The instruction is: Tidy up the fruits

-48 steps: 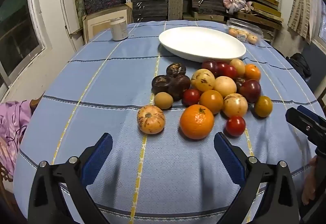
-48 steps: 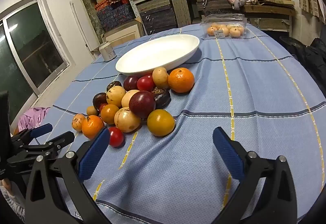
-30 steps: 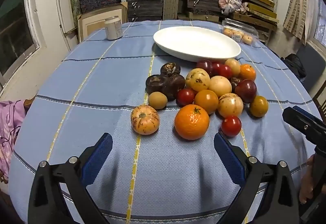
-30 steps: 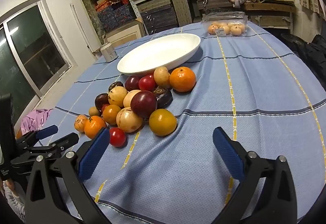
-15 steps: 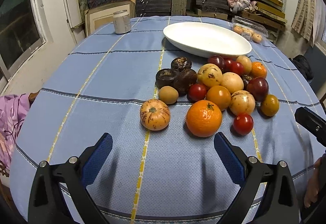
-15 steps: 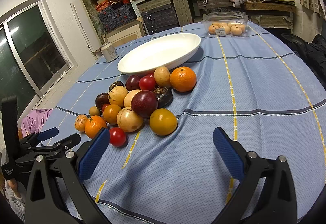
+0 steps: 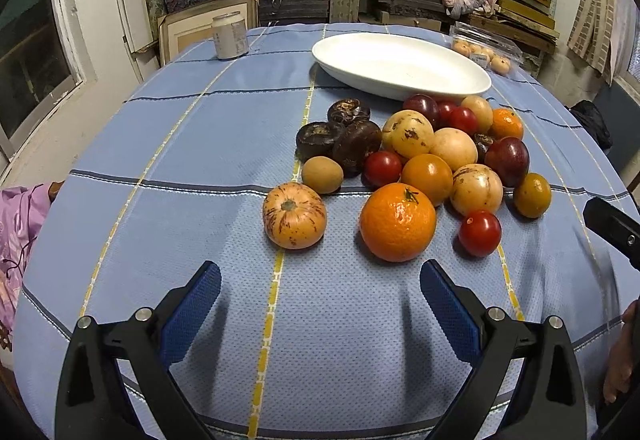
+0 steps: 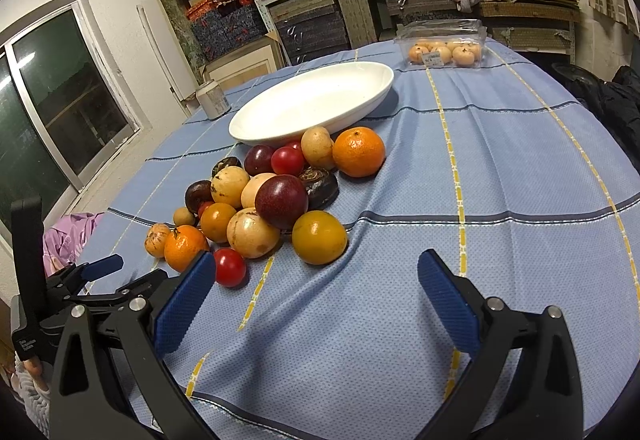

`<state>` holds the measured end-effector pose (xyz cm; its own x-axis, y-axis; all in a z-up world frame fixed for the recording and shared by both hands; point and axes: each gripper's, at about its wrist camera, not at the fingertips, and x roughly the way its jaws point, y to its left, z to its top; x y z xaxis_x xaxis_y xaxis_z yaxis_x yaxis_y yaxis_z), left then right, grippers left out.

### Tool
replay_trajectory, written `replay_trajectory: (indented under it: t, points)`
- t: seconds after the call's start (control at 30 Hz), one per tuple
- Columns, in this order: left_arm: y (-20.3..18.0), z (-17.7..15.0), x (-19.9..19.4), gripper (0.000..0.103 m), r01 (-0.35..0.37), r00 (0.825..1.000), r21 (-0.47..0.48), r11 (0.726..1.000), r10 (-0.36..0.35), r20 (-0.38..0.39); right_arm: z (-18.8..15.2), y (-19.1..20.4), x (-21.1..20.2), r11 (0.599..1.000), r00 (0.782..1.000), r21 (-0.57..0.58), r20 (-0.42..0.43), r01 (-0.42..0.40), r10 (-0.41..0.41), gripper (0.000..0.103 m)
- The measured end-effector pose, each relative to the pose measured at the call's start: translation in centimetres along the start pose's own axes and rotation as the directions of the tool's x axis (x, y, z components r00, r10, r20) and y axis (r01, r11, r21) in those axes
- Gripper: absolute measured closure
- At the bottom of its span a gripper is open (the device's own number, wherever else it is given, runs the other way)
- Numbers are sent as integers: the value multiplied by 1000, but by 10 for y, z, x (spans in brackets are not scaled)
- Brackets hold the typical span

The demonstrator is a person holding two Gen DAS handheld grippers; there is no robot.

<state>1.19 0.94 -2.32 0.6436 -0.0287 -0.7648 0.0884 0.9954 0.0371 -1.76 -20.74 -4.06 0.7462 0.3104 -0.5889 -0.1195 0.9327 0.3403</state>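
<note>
A pile of several fruits lies on the blue cloth: a big orange (image 7: 397, 226), a striped orange fruit (image 7: 294, 215), a red tomato (image 7: 479, 233), dark brown fruits (image 7: 356, 146), a plum (image 8: 281, 201) and a yellow-orange fruit (image 8: 319, 237). An empty white oval dish (image 7: 400, 64) stands just behind the pile; it also shows in the right wrist view (image 8: 316, 102). My left gripper (image 7: 320, 300) is open and empty, just short of the big orange. My right gripper (image 8: 316, 296) is open and empty, near the yellow-orange fruit.
A tin can (image 7: 229, 35) stands at the far left of the table. A clear plastic box of small fruits (image 8: 444, 44) sits at the far right. Shelves of boxes fill the back wall. Pink cloth (image 7: 20, 216) hangs off the left edge.
The left gripper has moved a little closer to the fruits, which look larger. The right gripper has barely moved. Both stay open.
</note>
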Motion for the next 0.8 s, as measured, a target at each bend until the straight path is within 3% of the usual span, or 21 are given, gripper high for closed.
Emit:
replay_trajectory:
  t: [0.8]
  points:
    - [-4,-2,3,3,13,1000,14,1000,-13,-11,-2,1,4,1000,1000,-2,0,-1,1,4]
